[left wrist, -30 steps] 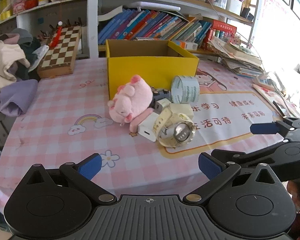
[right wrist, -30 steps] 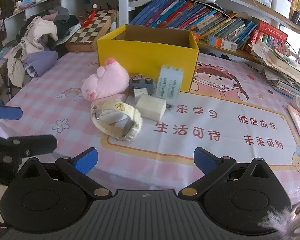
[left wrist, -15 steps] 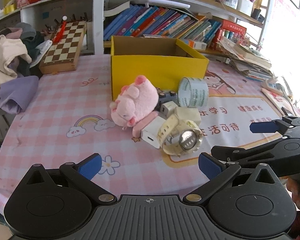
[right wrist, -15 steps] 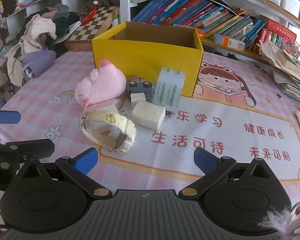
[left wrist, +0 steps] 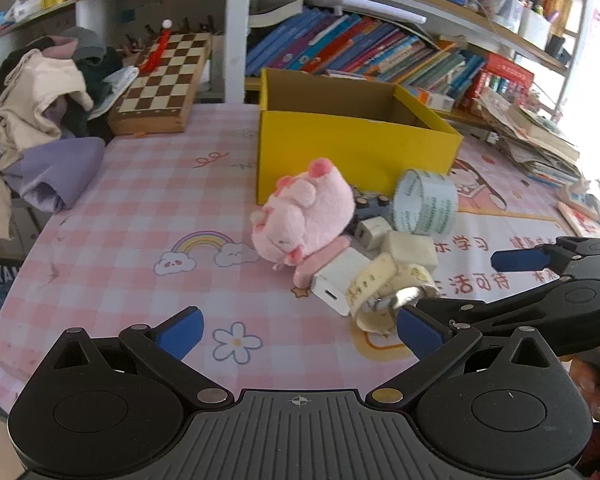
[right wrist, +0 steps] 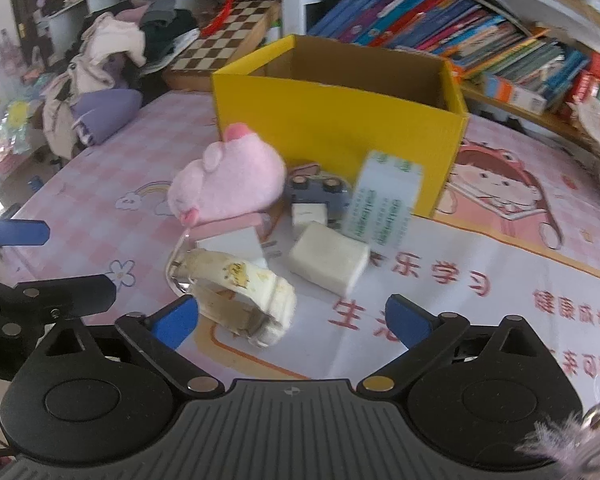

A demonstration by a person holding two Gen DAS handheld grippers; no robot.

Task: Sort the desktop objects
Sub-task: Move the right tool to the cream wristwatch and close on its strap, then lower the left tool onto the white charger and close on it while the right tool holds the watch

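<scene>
A cream watch (right wrist: 236, 292) lies on the table just ahead of my open right gripper (right wrist: 292, 320), near its left finger; it also shows in the left wrist view (left wrist: 388, 292). Behind it lie a pink plush pig (left wrist: 304, 212), a white charger (left wrist: 336, 280), a cream eraser block (right wrist: 328, 264), a roll of tape (left wrist: 424, 200), a small grey toy car (right wrist: 316, 192) and a yellow open box (left wrist: 356, 136). My left gripper (left wrist: 300, 332) is open and empty, left of the pile. The right gripper also shows in the left wrist view (left wrist: 460, 292).
A chessboard (left wrist: 160, 84) and a heap of clothes (left wrist: 40, 120) lie at the back left. Books fill the shelf (left wrist: 380, 52) behind the box. Stacked papers (left wrist: 532, 136) lie at the right. The pink checked tablecloth (left wrist: 140, 208) covers the table.
Both grippers have moved forward toward the pile. The right gripper has come close to the watch, which now sits between and just ahead of its fingers.
</scene>
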